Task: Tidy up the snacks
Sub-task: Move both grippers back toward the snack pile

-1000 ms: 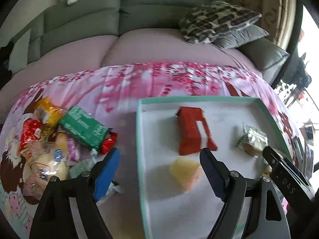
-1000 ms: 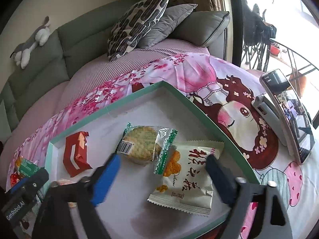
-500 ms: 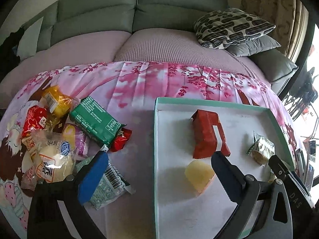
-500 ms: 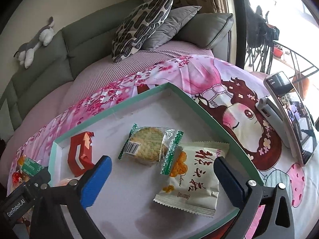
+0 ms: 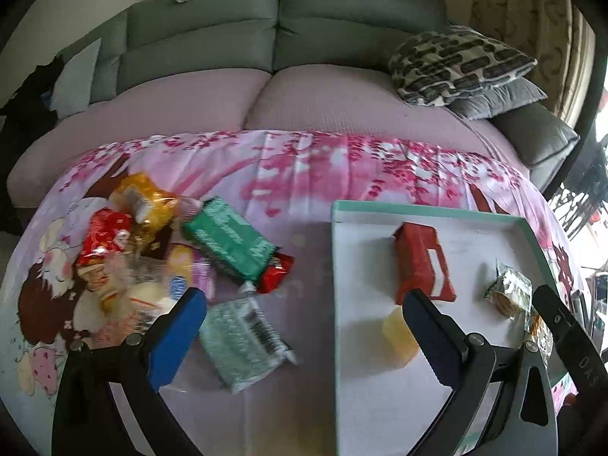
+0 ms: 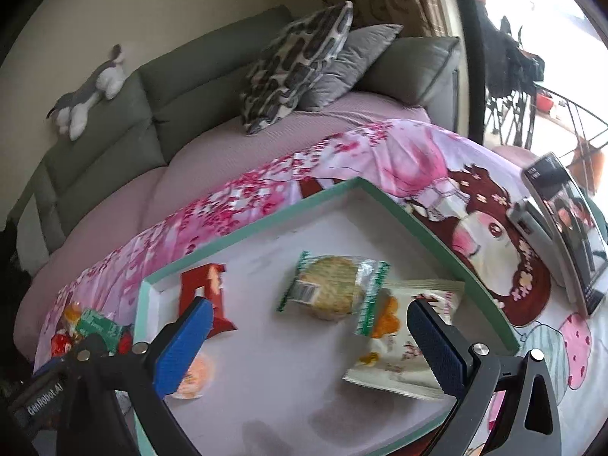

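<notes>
A green-rimmed white tray (image 5: 425, 214) (image 6: 266, 235) holds a red packet (image 5: 421, 266) (image 6: 207, 292), a yellow snack (image 5: 397, 336) (image 6: 195, 376), a clear-wrapped biscuit (image 5: 511, 292) (image 6: 330, 285) and a white pouch (image 6: 402, 345). Left of the tray lies a loose pile: a green packet (image 5: 228, 243), a clear grey-green packet (image 5: 243, 342), an orange pack (image 5: 142, 197), red packs (image 5: 104, 239). My left gripper (image 5: 304, 334) is open and empty over the tray's left edge. My right gripper (image 6: 304, 342) is open and empty above the tray.
A pink printed cloth (image 5: 304, 159) covers the table. A grey sofa (image 5: 273, 38) with cushions (image 6: 296, 68) and a plush toy (image 6: 91, 91) stands behind. A phone on a stand (image 6: 562, 220) is at the table's right.
My left gripper has swung left and pulled back, bringing the snack pile more into view. My right gripper has drawn back slightly over the tray. Both stay open.
</notes>
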Demonstrator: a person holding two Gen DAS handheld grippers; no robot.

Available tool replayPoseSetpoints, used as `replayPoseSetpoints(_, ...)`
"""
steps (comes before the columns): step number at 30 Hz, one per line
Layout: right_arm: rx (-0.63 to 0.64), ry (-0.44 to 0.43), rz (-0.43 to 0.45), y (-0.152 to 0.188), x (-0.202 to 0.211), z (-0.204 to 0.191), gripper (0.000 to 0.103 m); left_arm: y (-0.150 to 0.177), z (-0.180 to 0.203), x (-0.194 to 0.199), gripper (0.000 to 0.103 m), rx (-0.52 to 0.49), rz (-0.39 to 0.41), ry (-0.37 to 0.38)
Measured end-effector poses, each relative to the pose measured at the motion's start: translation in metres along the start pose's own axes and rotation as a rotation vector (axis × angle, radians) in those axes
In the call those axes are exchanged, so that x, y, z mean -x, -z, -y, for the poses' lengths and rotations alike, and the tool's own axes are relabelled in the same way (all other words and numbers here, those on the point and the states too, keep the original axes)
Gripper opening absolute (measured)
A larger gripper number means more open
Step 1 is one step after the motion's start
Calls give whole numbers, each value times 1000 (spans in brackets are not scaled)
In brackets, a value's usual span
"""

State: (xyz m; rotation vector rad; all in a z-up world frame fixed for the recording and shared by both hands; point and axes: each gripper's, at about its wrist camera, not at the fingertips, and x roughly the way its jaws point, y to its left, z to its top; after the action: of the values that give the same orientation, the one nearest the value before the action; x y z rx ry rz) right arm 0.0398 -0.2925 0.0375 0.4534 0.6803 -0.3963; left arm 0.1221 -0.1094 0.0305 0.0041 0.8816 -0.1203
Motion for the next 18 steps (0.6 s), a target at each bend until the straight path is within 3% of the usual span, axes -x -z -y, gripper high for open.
replayPoseSetpoints(9,96,-44,7,11,8,-50,103,-4,-49,20,103,92,39,-169)
replayPoseSetpoints(18,197,-101,-8,31,7,-103,103,-2,-116,32,103,228,21,-312)
